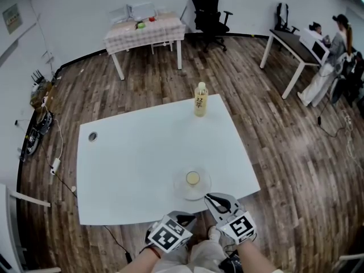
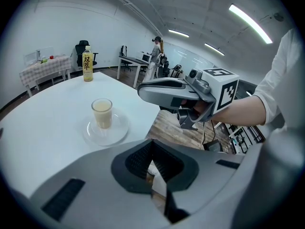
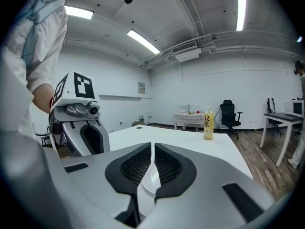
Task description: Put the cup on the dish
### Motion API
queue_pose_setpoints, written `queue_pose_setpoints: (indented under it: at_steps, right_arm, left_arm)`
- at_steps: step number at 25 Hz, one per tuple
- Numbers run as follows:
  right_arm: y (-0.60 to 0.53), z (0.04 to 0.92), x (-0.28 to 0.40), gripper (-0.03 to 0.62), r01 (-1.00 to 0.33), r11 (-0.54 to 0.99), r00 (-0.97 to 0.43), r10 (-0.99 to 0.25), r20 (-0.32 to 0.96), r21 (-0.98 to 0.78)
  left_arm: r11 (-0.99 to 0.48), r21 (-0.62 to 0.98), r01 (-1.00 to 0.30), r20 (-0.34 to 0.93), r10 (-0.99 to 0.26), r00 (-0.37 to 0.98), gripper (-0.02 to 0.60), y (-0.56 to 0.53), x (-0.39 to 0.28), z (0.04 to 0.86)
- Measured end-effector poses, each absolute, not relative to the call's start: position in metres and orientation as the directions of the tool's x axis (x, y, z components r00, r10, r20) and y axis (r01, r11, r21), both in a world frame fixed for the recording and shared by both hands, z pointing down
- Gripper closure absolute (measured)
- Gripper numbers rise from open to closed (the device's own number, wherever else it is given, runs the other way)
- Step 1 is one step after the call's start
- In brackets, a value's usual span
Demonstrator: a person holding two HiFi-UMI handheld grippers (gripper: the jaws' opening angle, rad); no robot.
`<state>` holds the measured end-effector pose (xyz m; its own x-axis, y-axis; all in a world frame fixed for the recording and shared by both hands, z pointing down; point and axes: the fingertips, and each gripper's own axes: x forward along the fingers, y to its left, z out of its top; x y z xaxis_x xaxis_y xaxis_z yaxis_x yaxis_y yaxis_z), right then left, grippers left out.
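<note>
Nearest in, the left hand-held gripper (image 2: 151, 163) and the right hand-held gripper (image 3: 152, 163) both hang by the person's lap, jaws together on nothing, and neither looks needed now. Just beyond, near the desk's (image 1: 136, 164) front edge, the cup (image 1: 193, 178) stands upright mid-dish (image 1: 181, 190), so the job reads as done. A bottle (image 1: 201, 99) stands far back, well apart.

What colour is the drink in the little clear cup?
Pale creamy yellow; the small clear cup shows best in the left gripper view.
</note>
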<state>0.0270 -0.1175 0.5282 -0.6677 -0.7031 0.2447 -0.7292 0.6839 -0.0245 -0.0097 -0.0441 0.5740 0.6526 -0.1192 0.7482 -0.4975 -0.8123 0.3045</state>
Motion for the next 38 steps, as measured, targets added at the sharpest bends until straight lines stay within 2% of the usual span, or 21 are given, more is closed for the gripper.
queue_pose_setpoints:
  at_steps: [38]
  right_arm:
    - [-0.082,0.478,0.028,0.562,-0.781,0.624,-0.615,-0.760,0.209,-0.028]
  left_arm:
    - [-0.833,0.284,-0.474,0.733,-0.130,0.668,0.581,-0.040,-0.027,0.552]
